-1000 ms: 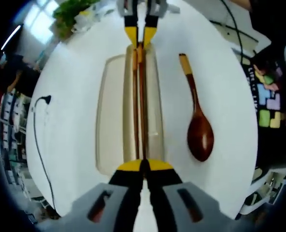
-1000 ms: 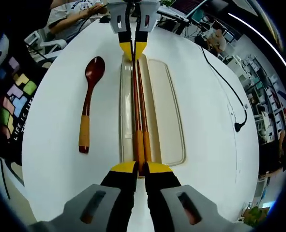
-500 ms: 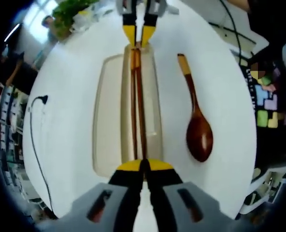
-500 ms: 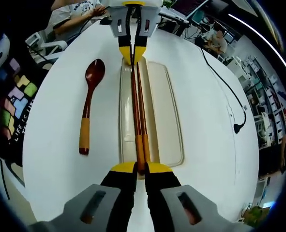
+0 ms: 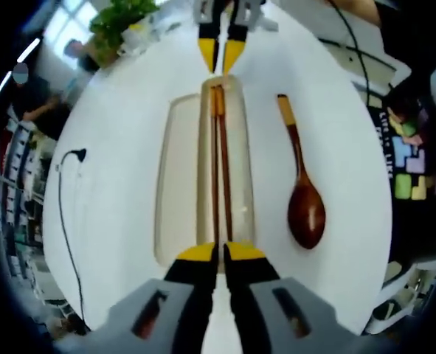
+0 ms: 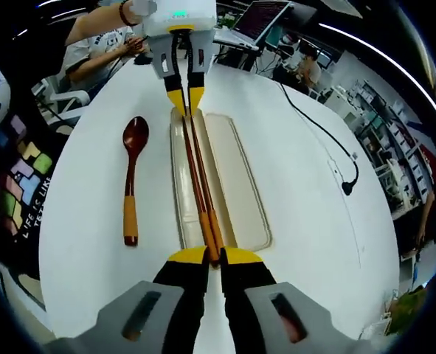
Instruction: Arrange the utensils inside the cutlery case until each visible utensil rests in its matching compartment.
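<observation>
A pair of brown chopsticks (image 5: pixel 219 169) (image 6: pixel 197 184) lies lengthwise in the narrow compartment of the pale cutlery case (image 5: pixel 179 184) (image 6: pixel 236 184). My left gripper (image 5: pixel 219 253) (image 6: pixel 185 99) has its jaws close together at the pointed ends, which run right up to its tips. My right gripper (image 6: pixel 215 257) (image 5: pixel 221 55) hovers at the orange-handled ends with its jaws nearly together. In the left gripper view a small gap separates its tips from those ends. A dark wooden spoon (image 5: pixel 303 206) (image 6: pixel 131 173) with an orange handle lies on the white table (image 5: pixel 114 133) beside the case.
A black cable (image 5: pixel 61 214) (image 6: pixel 328 140) trails across the table on the case's wide-compartment side. A green plant (image 5: pixel 118 22) stands past the table edge. A seated person (image 6: pixel 103 44) and a laptop (image 6: pixel 258 18) are at the far end.
The chopsticks have settled flat into the narrow compartment. My right gripper has lifted and drawn back a little from their handle ends. The spoon has not moved.
</observation>
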Demonstrator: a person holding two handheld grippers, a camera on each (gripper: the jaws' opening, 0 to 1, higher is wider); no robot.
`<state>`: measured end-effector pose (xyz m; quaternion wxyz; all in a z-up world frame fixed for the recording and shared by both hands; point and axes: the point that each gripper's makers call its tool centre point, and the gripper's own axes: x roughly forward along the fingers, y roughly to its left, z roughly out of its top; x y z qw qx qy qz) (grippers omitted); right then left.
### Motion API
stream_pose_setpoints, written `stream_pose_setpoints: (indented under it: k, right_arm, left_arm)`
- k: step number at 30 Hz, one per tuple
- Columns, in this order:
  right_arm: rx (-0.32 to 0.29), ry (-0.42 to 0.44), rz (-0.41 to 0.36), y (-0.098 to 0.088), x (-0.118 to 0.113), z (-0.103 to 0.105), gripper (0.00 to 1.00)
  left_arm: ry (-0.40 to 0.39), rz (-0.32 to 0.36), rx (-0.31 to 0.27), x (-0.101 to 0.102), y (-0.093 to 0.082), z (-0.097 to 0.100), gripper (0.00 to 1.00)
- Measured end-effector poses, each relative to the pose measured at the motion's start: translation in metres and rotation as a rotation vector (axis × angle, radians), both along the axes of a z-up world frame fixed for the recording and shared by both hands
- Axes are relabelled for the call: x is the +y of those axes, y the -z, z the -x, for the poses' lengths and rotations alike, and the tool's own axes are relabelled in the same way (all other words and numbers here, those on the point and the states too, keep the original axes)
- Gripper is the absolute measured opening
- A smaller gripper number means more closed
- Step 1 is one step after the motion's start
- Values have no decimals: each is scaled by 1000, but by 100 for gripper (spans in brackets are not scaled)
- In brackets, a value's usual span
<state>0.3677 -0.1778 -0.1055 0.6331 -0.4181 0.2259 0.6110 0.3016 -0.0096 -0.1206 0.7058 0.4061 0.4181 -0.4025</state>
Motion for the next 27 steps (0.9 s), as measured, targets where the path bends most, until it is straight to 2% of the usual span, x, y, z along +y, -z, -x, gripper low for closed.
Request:
stream_pose_setpoints:
  k: [4,9,11,16,20,24,27]
  right_arm:
    - [5,38,-67,-4,-3,-4,5]
    - [1,97,-173,-15,-7,-6,6]
    - [-4,120,-220,-21,-9,-12,7]
    - [-8,156,-305,-30,-14,-9,8]
    - [7,157,-332,-29,-21,-3,8]
    - [11,138,-344,-26,-26,7,11]
    - [21,129,-357,-20,-26,14,11]
  left_arm:
    - [-34,64,-46,-2,-7,-2,3]
    - [-77,186,-117,-4,-20,-6,3]
    - [-87,238,-138,-7,-26,-6,3]
    - [-89,313,-180,-13,-33,0,3]
    - [-108,401,-207,-18,-37,7,4]
    - [-182,525,-217,-16,-39,17,5]
    - [-220,552,-222,-11,-32,26,5]
